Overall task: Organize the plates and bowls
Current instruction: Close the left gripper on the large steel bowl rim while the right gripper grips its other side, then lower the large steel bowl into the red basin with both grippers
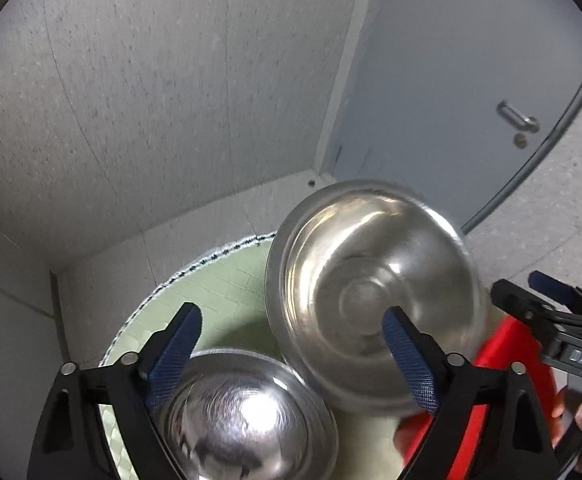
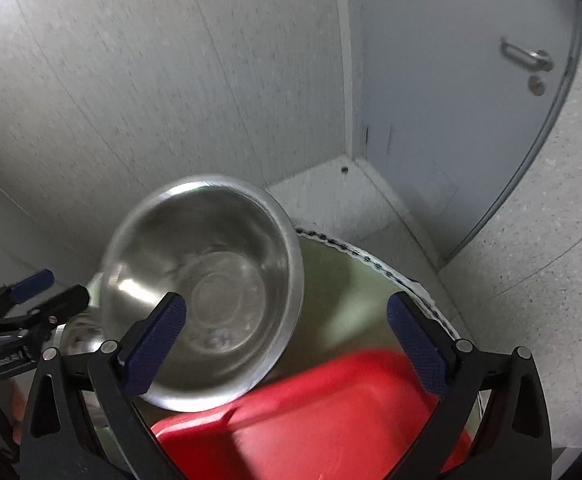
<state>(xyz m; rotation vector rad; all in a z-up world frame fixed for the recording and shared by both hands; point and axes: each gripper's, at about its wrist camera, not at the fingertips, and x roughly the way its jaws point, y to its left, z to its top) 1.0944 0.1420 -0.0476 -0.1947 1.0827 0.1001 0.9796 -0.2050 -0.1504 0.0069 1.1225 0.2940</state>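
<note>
A steel bowl (image 1: 375,296) stands tilted on its rim on a round table with a green cloth (image 1: 227,292), its hollow facing me; it also shows in the right wrist view (image 2: 211,280). A second steel bowl (image 1: 247,416) sits below my left gripper (image 1: 295,336), which is open and empty. A red plastic plate or tray (image 2: 315,412) lies under my right gripper (image 2: 287,324), which is open and empty. The right gripper (image 1: 539,292) shows at the right edge of the left wrist view. The left gripper (image 2: 47,288) shows at the left of the right wrist view.
The table stands in a room corner with grey walls (image 1: 151,100). A grey door (image 1: 471,112) with a metal handle (image 1: 519,116) is at the right. The table's fringed edge (image 2: 371,256) runs close behind the bowls.
</note>
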